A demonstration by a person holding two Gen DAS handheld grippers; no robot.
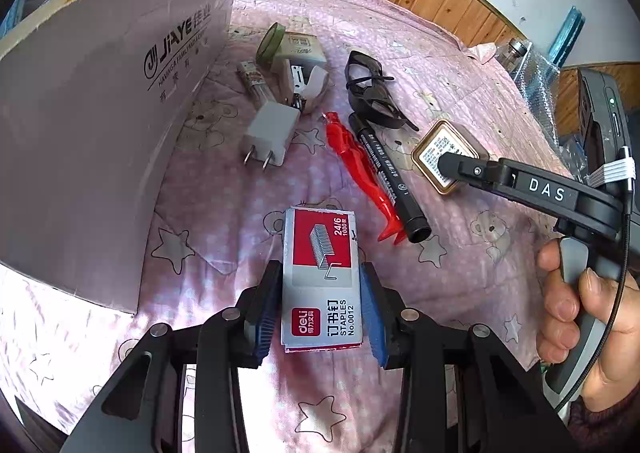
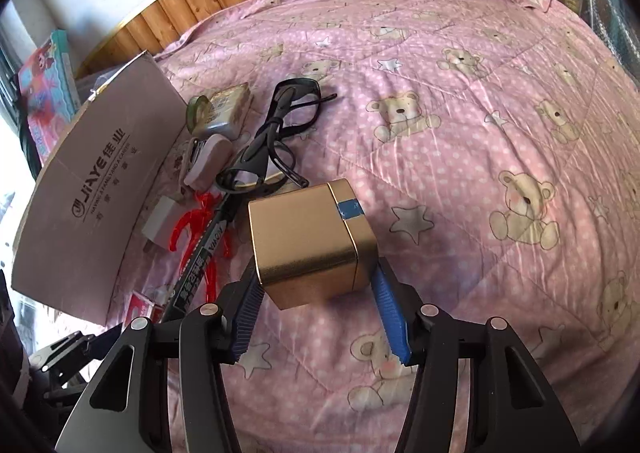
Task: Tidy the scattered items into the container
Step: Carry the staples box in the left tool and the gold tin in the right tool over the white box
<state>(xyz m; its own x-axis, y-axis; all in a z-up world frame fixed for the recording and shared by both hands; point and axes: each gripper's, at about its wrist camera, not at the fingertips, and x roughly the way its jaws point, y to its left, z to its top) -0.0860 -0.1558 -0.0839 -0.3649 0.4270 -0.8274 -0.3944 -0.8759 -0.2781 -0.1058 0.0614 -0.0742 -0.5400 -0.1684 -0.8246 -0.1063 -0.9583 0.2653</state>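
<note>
A red and grey staples box (image 1: pixel 320 265) lies lengthwise between the blue pads of my left gripper (image 1: pixel 320 269), which is shut on it just above the pink quilt. My right gripper (image 2: pixel 316 269) is shut on a gold tin (image 2: pixel 304 237), one pad on each side wall. From the left wrist view the tin (image 1: pixel 440 145) shows a printed label, with my right gripper (image 1: pixel 448 169) reaching in from the right. The open cardboard box (image 1: pixel 100 113) stands at the left, its flap (image 2: pixel 100 181) raised.
Between box and tin lie a white charger plug (image 1: pixel 270 133), a red plastic figure (image 1: pixel 360 169), a black marker (image 1: pixel 388 173), black glasses (image 1: pixel 368 89), a white stapler (image 1: pixel 304 89) and a green tape roll (image 1: pixel 270 41). A hand (image 1: pixel 580 313) holds the right gripper's handle. The quilt (image 2: pixel 480 133) spreads bare to the right.
</note>
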